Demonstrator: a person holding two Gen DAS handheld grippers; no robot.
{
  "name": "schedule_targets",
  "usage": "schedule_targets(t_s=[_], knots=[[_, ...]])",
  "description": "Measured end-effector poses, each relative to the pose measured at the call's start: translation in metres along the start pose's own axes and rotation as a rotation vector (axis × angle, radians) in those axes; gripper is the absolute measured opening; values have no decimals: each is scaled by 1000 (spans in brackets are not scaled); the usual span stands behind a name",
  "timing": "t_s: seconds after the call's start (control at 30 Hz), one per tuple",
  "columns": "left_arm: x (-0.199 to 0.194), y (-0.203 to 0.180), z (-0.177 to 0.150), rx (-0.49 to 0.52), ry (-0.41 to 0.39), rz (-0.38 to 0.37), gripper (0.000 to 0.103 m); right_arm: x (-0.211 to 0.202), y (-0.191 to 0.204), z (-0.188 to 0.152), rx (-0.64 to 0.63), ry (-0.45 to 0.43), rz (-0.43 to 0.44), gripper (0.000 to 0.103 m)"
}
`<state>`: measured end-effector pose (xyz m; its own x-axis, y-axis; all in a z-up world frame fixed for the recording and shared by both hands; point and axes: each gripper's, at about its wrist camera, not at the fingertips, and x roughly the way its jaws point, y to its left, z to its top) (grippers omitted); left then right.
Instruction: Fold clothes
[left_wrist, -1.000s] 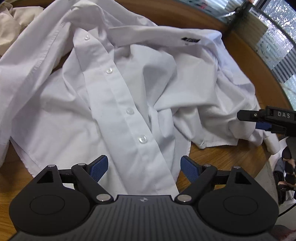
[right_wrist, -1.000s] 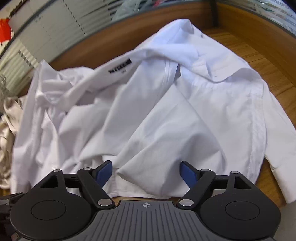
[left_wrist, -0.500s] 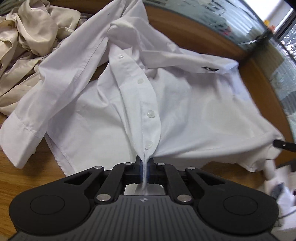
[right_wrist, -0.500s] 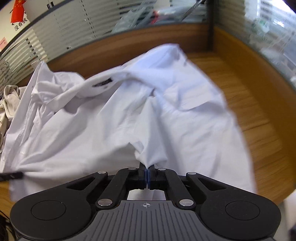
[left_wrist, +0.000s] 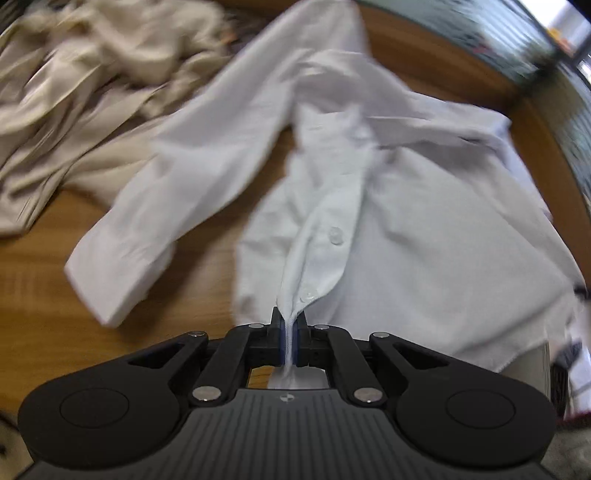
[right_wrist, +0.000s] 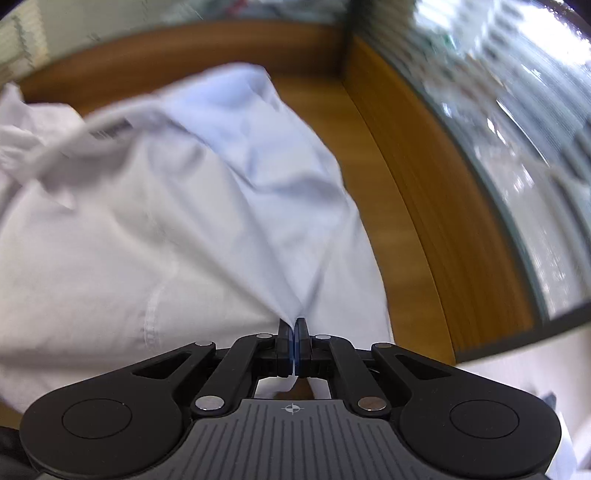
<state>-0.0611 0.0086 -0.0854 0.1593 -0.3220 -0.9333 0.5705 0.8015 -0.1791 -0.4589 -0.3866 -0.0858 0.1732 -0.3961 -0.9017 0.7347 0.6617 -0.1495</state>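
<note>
1. Left wrist view: white shirt (left_wrist: 406, 229), thin, soft, light; lies spread on the desk (left_wrist: 44, 295), one sleeve (left_wrist: 177, 192) flung out, beige clothes (left_wrist: 74, 92) heaped beyond. Our left gripper (left_wrist: 290, 332) has its jaws pressed together, pinching the hem at the button strip, a firm doubled edge we judge good to hold.
2. Right wrist view: our right gripper (right_wrist: 293, 343), jaws likewise pinching the shirt's hem. The cloth is limp, so we expect sagging between grips; keep it taut.
</note>
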Motion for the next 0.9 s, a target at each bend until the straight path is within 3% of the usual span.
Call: schedule_targets(t_s=[0.13, 0.23, 0.27, 0.3, 0.33, 0.37, 0.47, 0.57, 0.67, 0.73, 0.83, 0.9], knots=[[-2, 40, 11, -181, -15, 65, 3, 26, 7, -8, -3, 54, -45, 4], [-12, 48, 14, -210, -60, 135, 4, 12, 18, -4, 24, 1, -56, 5], [-14, 47, 13, -196, -74, 152, 4, 2, 22, -1, 29, -32, -58, 15], [-16, 47, 14, -185, -81, 163, 6, -10, 26, 3, 33, -66, -59, 34], [-16, 47, 13, -182, -83, 164, 6, -23, 30, 9, 34, -106, -55, 42], [-16, 46, 10, -185, -85, 161, 6, -36, 34, 16, 31, -149, -49, 49], [-17, 48, 8, -197, -98, 148, 7, -69, 50, 40, 6, -261, -16, 50], [-22, 54, 0, -212, -137, 123, 16, -82, 73, 72, -30, -316, 102, 51], [-36, 56, -3, -202, -197, 107, 37, -78, 104, 100, -52, -330, 222, 52], [-47, 57, -3, -188, -242, 111, 45, -69, 122, 115, -41, -313, 313, 52], [-60, 63, -3, -172, -319, 100, 66, -50, 151, 132, -15, -276, 424, 52], [-61, 69, -1, -160, -339, 95, 71, -34, 169, 139, 6, -242, 487, 53]])
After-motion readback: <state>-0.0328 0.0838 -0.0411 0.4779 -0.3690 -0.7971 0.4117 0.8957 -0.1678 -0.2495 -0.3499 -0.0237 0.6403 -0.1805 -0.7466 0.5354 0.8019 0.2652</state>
